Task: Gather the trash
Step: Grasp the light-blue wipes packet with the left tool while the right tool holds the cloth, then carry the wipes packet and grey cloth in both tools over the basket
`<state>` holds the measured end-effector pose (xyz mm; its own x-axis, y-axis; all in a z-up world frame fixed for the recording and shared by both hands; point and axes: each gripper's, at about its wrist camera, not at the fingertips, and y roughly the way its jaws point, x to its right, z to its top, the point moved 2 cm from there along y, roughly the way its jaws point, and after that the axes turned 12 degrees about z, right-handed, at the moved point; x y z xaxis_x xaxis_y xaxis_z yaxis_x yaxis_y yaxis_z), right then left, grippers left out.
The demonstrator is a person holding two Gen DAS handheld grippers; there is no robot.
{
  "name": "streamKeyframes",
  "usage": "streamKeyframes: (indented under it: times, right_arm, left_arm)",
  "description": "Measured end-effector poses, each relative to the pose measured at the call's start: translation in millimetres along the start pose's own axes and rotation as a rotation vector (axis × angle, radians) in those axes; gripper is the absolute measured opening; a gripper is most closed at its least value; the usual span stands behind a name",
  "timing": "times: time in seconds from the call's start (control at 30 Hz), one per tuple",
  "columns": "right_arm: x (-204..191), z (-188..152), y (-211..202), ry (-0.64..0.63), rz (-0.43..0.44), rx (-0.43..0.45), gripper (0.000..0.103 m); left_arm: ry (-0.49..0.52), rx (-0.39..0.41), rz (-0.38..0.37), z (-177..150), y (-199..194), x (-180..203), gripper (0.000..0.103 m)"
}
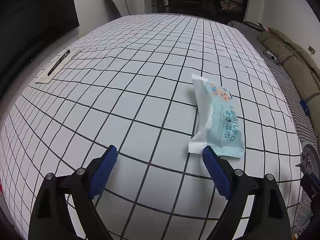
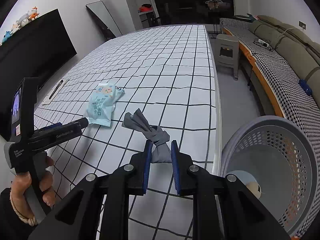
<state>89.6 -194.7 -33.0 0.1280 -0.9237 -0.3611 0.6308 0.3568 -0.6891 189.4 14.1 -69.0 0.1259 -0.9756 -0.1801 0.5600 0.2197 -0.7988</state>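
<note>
Our right gripper (image 2: 161,156) is clamped on a knotted grey cloth (image 2: 155,140) at table edge, grey basket (image 2: 312,160) at its 3 o'clock. Our left gripper (image 1: 160,160) gapes wide, empty; wipes packet (image 1: 220,116) on the grid tablecloth (image 1: 120,100) at its 1 o'clock, touching the right pad.

Walls: we are seeing plain white walls (image 2: 266,2) rising on both sides.
Floor: a pale grey floor (image 2: 240,92) is running between table and sofa.
Table: a white cloth with a black grid (image 2: 170,64) is covering it.
Sofa: an olive sofa (image 2: 290,38) is lining one wall, a houndstooth throw (image 2: 280,70) lying over its seat.
Stool: a grey plastic stool (image 2: 228,50) is standing just beside the table.
Screen: a large dark screen (image 2: 34,40) is hanging on the opposite wall (plush toys (image 2: 22,22) sitting on top).
Mirror: a tall mirror (image 2: 104,18) is leaning in the corner.
Doorway: a dark doorway (image 2: 192,0) is opening at the far end.
</note>
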Motion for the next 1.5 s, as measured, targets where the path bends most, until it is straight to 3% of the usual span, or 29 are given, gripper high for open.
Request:
streamKeyframes:
  times: [0.2,0.43,0.97,1.17,1.5]
  right_arm:
    - [-3.6,-0.2,-0.8,-0.006,0.0,0.003,0.019]
    - [4.0,0.5,-4.2,0.007,-0.002,0.014,0.019]
    - [33.8,-3.4,-8.2,0.068,-0.011,0.02,0.019]
    - [36.4,-4.7,-9.6,0.074,-0.017,0.019,0.019]
    - [42.5,-9.3,-27.0,0.085,-0.03,0.039,0.019]
  left_arm:
    - [0.003,0.043,-0.036,5.0,-18.5,-0.6,0.086]
    - [0.065,0.077,-0.083,18.6,-26.7,33.8,0.087]
    - [0.142,0.0,-0.068,36.6,21.3,77.2,0.087]
    - [0.153,0.001,-0.12,31.6,19.7,78.7,0.057]
    - [0.17,0.056,-0.182,0.7,-32.3,75.6,0.054]
